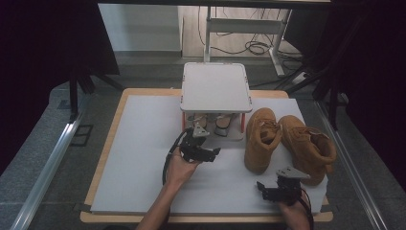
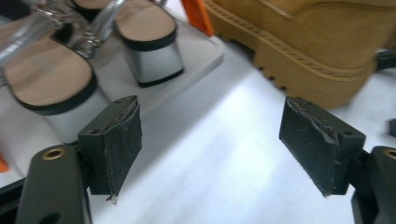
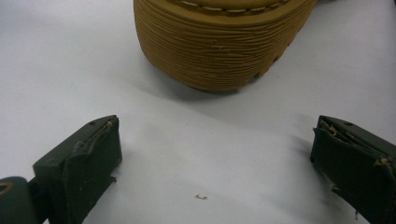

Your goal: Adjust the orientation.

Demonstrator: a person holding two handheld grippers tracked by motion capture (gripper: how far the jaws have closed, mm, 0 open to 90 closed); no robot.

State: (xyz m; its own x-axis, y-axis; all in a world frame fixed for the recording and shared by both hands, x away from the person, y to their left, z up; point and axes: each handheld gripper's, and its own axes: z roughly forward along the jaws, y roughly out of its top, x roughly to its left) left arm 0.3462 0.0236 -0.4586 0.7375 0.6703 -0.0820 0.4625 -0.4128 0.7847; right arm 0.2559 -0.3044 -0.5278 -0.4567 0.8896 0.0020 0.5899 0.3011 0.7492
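High view is showing the left hand-held gripper hovering over the white counter, just in front of the small two-level rack, its jaws standing released with nothing between them. Left gripper view is looking between those wide-apart jaws at bare counter; a pair of silver block-heeled sandals is sitting on the rack's lower tray just beyond the left jaw, and the near tan boot is lying to the right, apart from the rack. The right hand-held gripper is resting low near the counter's front edge, jaws likewise spread and gripping nothing. Right gripper view is facing the ribbed sole of a tan boot, near but not touching. The two boots are standing side by side, right of the rack.
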